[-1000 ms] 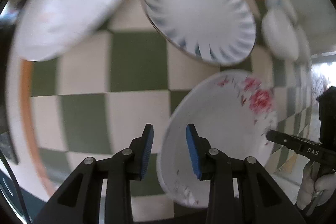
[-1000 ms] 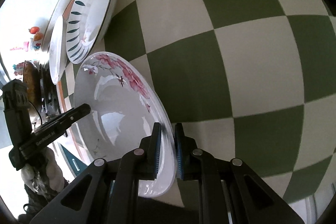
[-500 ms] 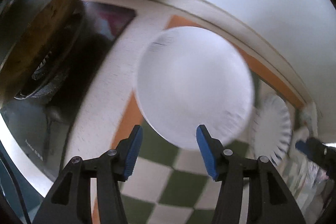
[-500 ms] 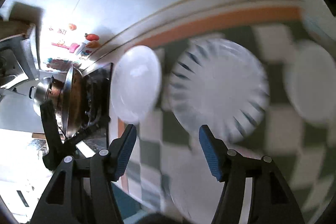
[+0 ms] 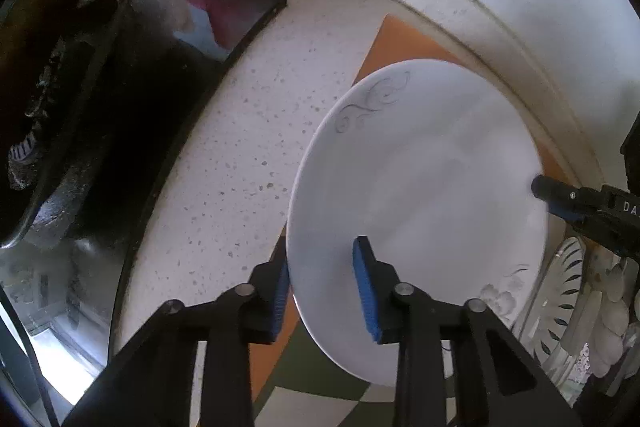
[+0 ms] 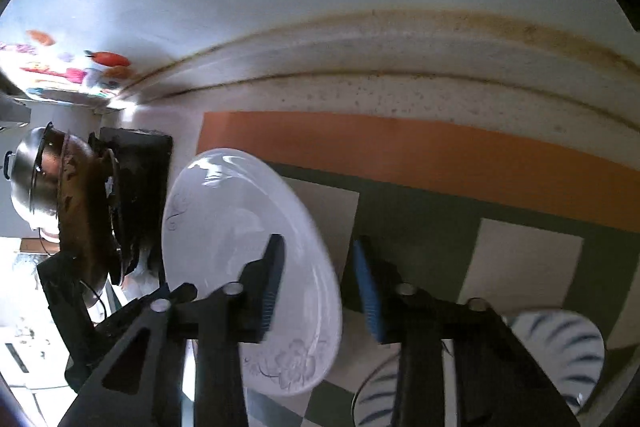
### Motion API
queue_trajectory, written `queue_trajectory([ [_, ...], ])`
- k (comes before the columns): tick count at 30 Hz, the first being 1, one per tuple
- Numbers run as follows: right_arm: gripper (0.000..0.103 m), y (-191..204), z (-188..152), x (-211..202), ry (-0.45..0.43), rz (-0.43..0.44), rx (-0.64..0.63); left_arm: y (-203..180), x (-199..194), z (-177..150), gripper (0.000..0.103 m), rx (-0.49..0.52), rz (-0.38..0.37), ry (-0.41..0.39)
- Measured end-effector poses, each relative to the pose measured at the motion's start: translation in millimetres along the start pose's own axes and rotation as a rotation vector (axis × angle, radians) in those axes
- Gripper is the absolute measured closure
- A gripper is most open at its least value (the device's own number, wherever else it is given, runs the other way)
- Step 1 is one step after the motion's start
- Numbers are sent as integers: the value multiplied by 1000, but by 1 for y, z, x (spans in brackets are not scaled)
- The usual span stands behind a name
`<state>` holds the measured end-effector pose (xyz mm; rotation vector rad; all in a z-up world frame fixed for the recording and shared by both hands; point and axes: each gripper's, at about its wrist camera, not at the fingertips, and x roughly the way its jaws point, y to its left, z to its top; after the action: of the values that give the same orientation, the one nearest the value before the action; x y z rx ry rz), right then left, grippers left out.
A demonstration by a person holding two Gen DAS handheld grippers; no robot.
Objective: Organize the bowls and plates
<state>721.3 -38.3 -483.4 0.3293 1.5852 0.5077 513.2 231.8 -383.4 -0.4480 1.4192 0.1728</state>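
Observation:
A white plate with faint grey flower and swirl marks [image 5: 420,195] lies at the corner of the checked mat; it also shows in the right wrist view [image 6: 232,227]. My left gripper [image 5: 320,287] is open, its fingers straddling the plate's near-left rim, one pad under, one over. My right gripper [image 6: 316,287] is open, its fingers straddling the plate's right rim; its fingertips [image 5: 560,195] show at the plate's far right edge in the left view. A blue-striped plate [image 6: 560,347] lies to the right.
A black stove with a dark pan [image 5: 60,87] sits left of the plate; a steel pot [image 6: 28,183] stands on it. The wall and speckled counter ledge [image 6: 400,87] run behind. The green-checked mat with orange border [image 6: 440,155] covers the counter.
Both grippers swung left from the pink-flowered plate to the plain white plate. The right gripper let go of the pink-flowered plate and opened; both now straddle the white plate's rim.

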Motion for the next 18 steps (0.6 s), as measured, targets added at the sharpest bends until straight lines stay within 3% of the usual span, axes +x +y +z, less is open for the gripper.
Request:
queue_trajectory([
  [2, 89, -5, 2, 8, 31, 29, 12, 3, 0, -1, 79, -6, -15, -21],
  [10, 91, 0, -8, 3, 3, 7, -40, 6, 4, -10, 80, 14, -30, -21],
  [14, 93, 2, -16, -5, -7, 12, -45, 0, 3, 1, 80, 38, -39, -27],
  [18, 93, 0, -31, -21, -31, 13, -44, -9, -12, -6, 80, 75, -47, -47],
])
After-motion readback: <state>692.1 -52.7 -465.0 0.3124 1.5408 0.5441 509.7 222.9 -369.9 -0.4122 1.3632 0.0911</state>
